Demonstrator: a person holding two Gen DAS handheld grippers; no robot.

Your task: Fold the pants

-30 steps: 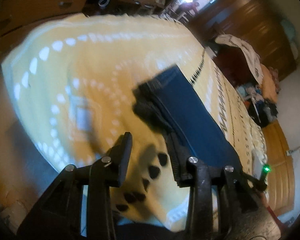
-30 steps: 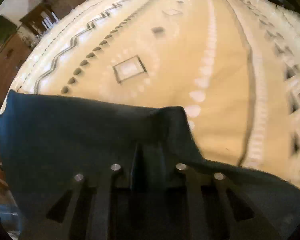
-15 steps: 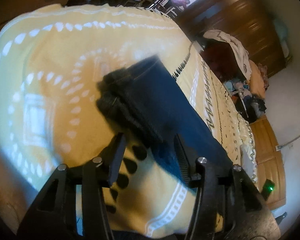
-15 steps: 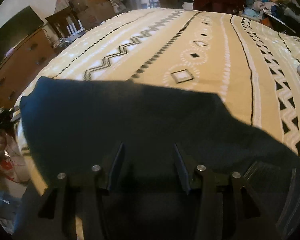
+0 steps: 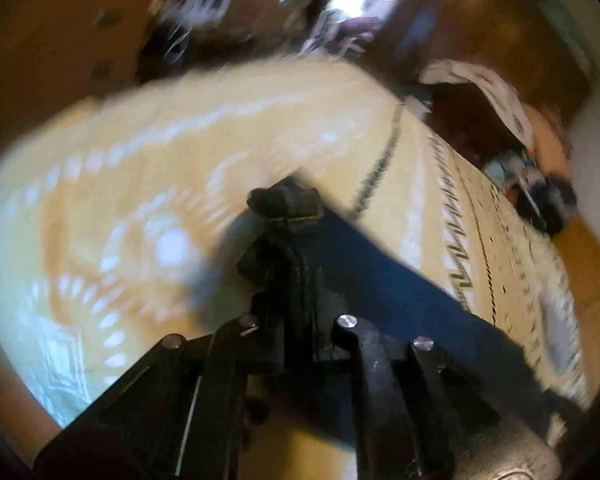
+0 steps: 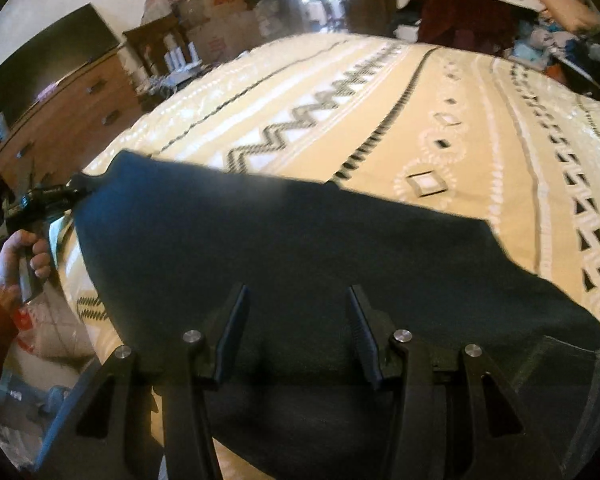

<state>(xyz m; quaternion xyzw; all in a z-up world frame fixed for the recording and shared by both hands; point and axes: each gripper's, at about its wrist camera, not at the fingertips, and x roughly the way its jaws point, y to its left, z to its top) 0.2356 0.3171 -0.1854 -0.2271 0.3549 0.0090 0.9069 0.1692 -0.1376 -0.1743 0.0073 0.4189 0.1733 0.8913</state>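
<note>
Dark blue pants (image 6: 284, 256) lie spread across the near part of a cream patterned bedspread (image 6: 440, 120). My right gripper (image 6: 296, 320) is open, its fingers just above the pants, holding nothing. In the left wrist view my left gripper (image 5: 296, 280) is shut on the bunched hem end of the pants (image 5: 288, 204), with the blue leg (image 5: 400, 288) trailing away to the right over the bedspread (image 5: 160, 168). The left gripper also shows at the left edge of the right wrist view (image 6: 72, 192), at the pants' corner.
A wooden dresser (image 6: 68, 120) with a dark TV stands left of the bed. Piled clothes and boxes (image 6: 480, 4) crowd the far side. A wooden wardrobe (image 5: 500, 32) and laundry pile stand beyond the bed. The bed's left edge drops off near a bag on the floor (image 6: 40, 328).
My left gripper has closed on the pants' hem end and the view now blurs with motion. My right gripper let go of the pants earlier and has drawn back slightly, still open.
</note>
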